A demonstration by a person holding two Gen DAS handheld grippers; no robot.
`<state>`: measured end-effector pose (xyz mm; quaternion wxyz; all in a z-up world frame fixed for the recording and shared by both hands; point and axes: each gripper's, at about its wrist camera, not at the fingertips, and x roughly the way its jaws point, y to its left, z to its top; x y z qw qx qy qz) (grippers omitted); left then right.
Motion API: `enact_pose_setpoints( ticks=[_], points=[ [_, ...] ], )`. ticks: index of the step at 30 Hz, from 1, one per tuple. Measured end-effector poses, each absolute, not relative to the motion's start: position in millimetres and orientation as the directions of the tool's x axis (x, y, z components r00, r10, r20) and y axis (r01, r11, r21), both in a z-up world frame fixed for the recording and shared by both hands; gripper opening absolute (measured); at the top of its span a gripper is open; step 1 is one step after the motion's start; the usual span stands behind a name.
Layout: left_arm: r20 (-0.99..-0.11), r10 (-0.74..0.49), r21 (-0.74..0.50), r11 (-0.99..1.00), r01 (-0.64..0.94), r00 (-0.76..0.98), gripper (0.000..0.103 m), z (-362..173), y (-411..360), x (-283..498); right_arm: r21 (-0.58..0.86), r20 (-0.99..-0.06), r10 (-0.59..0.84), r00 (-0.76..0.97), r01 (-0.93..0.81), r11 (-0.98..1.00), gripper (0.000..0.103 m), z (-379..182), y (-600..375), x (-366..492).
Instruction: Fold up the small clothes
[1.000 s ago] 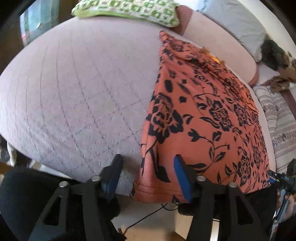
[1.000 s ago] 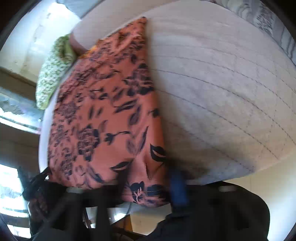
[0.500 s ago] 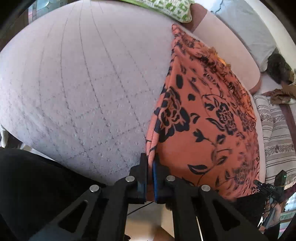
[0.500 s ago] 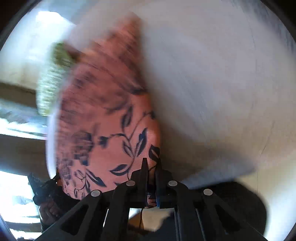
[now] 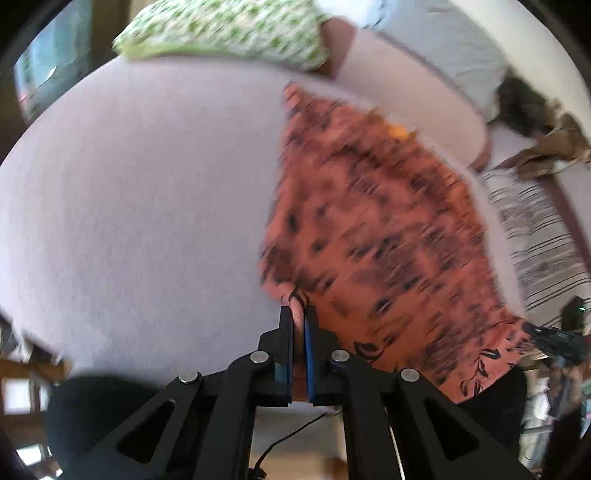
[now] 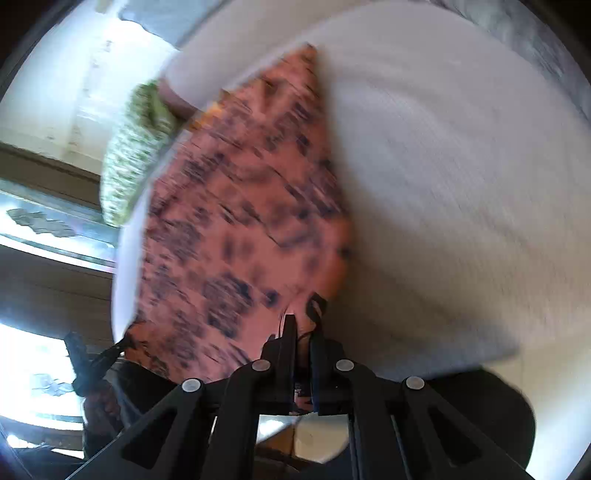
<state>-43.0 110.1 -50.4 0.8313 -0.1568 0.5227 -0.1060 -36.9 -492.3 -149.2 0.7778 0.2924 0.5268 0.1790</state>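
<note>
A wide bed [image 5: 140, 206] with a pale lilac quilted cover fills most of both views, blurred by motion. On its right half in the left wrist view, and its left half in the right wrist view, lies the cloth [image 5: 376, 236], an orange garment with a black flower print, spread flat and reaching from near the head of the bed down to the near edge. A green-and-white pillow [image 5: 229, 29] rests at the head of the bed, beside a pink bolster [image 5: 406, 85] that runs along the far end just past the cloth's top. A striped blanket [image 5: 535, 229] lies off to the right of the bed in the left wrist view. The left claw [image 5: 298, 317] is pinched tight on the cloth's near left corner, a small fold of orange fabric showing between its blue pads. The right claw [image 6: 303, 325] is likewise clamped on the near right corner, with fabric bunched between its black fingers. Each claw also shows small at the other view's edge, gripping its own corner of the hem.
</note>
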Motion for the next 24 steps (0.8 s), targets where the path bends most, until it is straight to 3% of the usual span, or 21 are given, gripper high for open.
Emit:
enact_pose_setpoints(
  ticks=[6, 10, 12, 13, 14, 15, 16, 17, 20, 24],
  points=[
    [-0.724, -0.429, -0.413, 0.897, 0.159, 0.541, 0.005, 23, 93, 48, 0.73, -0.557, 0.662, 0.501, -0.086, 0.678, 0.006, -76, -495, 56],
    [-0.685, -0.422, -0.426, 0.893, 0.143, 0.594, 0.007, 39, 100, 144, 0.738, -0.498, 0.637, 0.588, -0.099, 0.668, 0.006, -43, -514, 146],
    [-0.702, -0.371, -0.41, 0.908, 0.08, 0.608, 0.012, 23, 107, 192, 0.738, -0.509, 0.601, 0.616, -0.046, 0.673, 0.006, -51, -524, 194],
    [-0.725, -0.316, -0.371, 0.928, 0.04, 0.612, 0.026, 7, 109, 217, 0.725, -0.544, 0.563, 0.622, 0.011, 0.688, 0.007, -64, -526, 217],
    [-0.757, -0.262, -0.33, 0.944, -0.004, 0.599, 0.054, -15, 109, 237, 0.702, -0.588, 0.537, 0.605, 0.053, 0.71, 0.012, -86, -523, 242],
    [-0.801, -0.198, -0.273, 0.961, -0.05, 0.564, 0.065, -49, 107, 259, 0.679, -0.626, 0.523, 0.579, 0.074, 0.731, 0.018, -103, -514, 259],
    [-0.827, -0.173, -0.244, 0.968, -0.064, 0.535, 0.07, -72, 107, 268, 0.619, -0.696, 0.467, 0.545, 0.128, 0.775, 0.042, -130, -507, 275],
    [-0.853, -0.15, -0.218, 0.973, -0.08, 0.5, 0.07, -94, 108, 277, 0.561, -0.748, 0.401, 0.529, 0.18, 0.808, 0.075, -150, -502, 279],
    [-0.845, -0.132, -0.216, 0.971, -0.105, 0.518, 0.07, -115, 118, 259, 0.573, -0.712, 0.384, 0.588, 0.171, 0.802, 0.076, -165, -495, 255],
    [-0.804, -0.191, -0.187, 0.98, 0.066, 0.564, 0.072, -105, 110, 211, 0.463, -0.738, 0.333, 0.587, 0.082, 0.882, 0.079, -157, -485, 220]
  ],
)
